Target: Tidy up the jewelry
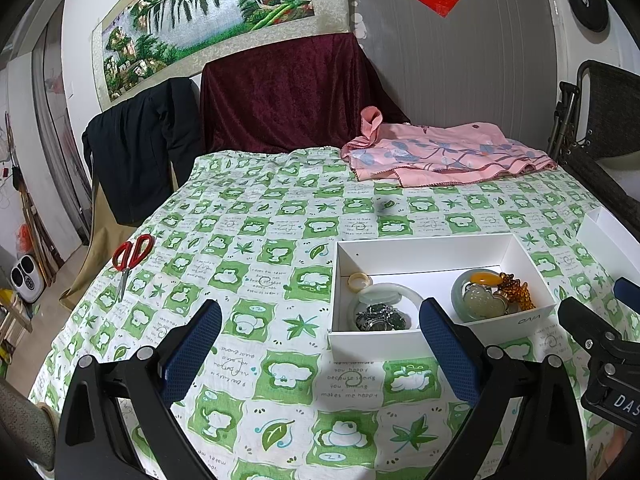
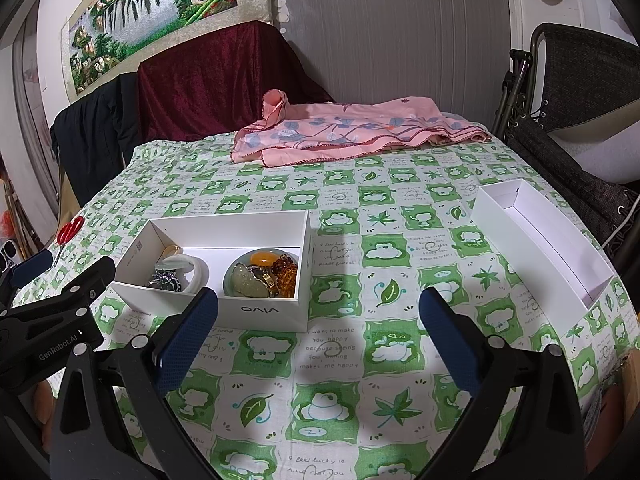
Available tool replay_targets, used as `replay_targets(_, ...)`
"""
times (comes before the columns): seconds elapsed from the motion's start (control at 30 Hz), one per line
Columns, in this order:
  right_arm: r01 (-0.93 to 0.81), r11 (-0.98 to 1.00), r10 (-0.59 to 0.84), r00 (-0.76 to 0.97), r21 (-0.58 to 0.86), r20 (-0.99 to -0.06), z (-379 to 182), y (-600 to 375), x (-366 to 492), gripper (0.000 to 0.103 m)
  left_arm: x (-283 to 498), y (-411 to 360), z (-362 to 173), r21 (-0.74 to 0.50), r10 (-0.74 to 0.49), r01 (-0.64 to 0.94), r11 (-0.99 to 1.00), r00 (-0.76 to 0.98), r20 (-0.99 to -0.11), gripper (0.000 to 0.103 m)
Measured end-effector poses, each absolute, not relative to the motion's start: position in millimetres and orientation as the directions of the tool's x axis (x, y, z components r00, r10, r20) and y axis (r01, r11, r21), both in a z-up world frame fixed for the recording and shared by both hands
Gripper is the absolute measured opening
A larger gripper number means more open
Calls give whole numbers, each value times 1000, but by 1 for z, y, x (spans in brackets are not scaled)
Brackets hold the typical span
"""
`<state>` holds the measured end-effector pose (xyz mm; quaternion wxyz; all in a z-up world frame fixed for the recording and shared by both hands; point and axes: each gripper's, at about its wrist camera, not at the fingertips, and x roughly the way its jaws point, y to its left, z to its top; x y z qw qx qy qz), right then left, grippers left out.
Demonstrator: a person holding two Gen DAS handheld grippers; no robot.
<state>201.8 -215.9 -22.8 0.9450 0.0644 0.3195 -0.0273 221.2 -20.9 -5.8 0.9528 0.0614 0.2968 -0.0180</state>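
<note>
Both my grippers hang wide open over the green-and-white tablecloth [image 2: 340, 360], holding nothing. The white box [image 1: 424, 246] with the jewelry sits ahead and to the right of my left gripper [image 1: 320, 344], whose right finger [image 1: 448, 352] already overlaps the box's near wall. From my right gripper [image 2: 318, 336] the same box [image 2: 236, 220] lies ahead and to the left, its long axis running across my view. My left gripper looks the nearer of the two, so I judge it the natural one to reach in.

I count two boxes: this one and an empty white box [image 2: 520, 216] far to the right, its long axis running away from me. Inside the full box I make out two pale bangles [image 1: 394, 292], one small ring [image 1: 359, 279], an orange stone [image 1: 485, 278], a pale green pendant [image 1: 482, 300], amber beads [image 1: 518, 290] and a dark tangled piece [image 1: 378, 316] I cannot identify.
</note>
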Motion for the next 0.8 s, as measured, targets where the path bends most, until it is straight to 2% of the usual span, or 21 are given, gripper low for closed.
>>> replay_targets(0.8, 93, 990, -11, 795, 105, -607, -22, -216, 202, 96, 222, -20, -10, 109, 0, 78, 991, 817, -577, 97)
